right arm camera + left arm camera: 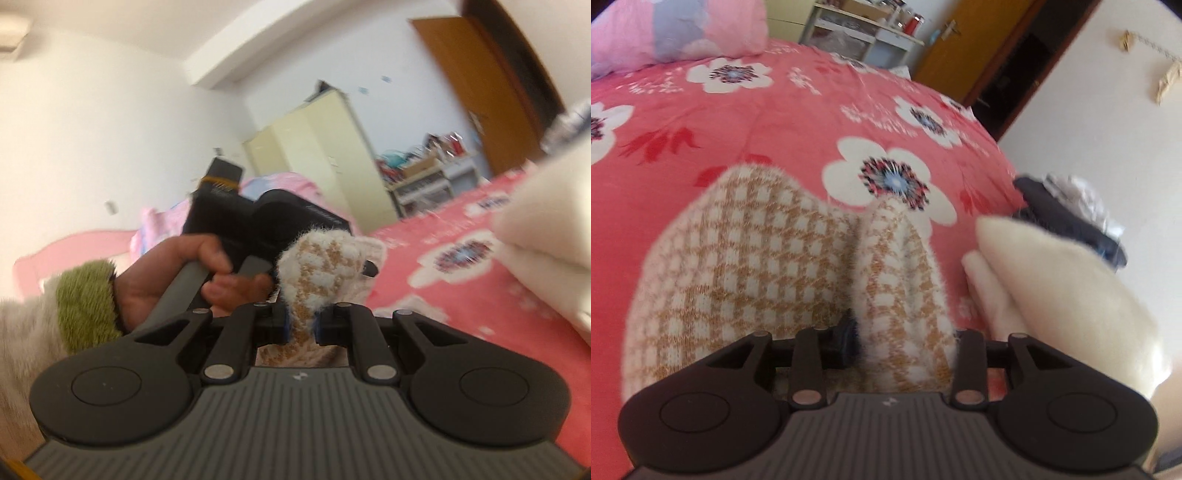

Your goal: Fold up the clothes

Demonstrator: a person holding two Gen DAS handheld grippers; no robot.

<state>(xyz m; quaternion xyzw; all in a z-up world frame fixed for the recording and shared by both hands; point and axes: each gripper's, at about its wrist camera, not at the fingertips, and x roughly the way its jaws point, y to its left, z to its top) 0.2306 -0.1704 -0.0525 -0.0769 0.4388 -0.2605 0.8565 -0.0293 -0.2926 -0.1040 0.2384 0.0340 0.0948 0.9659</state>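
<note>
on the bed: red floral bedspread (783,122), covering the whole surface. checked tan-and-white fuzzy garment (746,266), lay on the bedspread, one fold raised. folded cream garment (1052,280), just beside it. left gripper (905,332), clamped on the raised fold. right gripper (301,325), clamped on checked fabric. no writing was readable.
</note>
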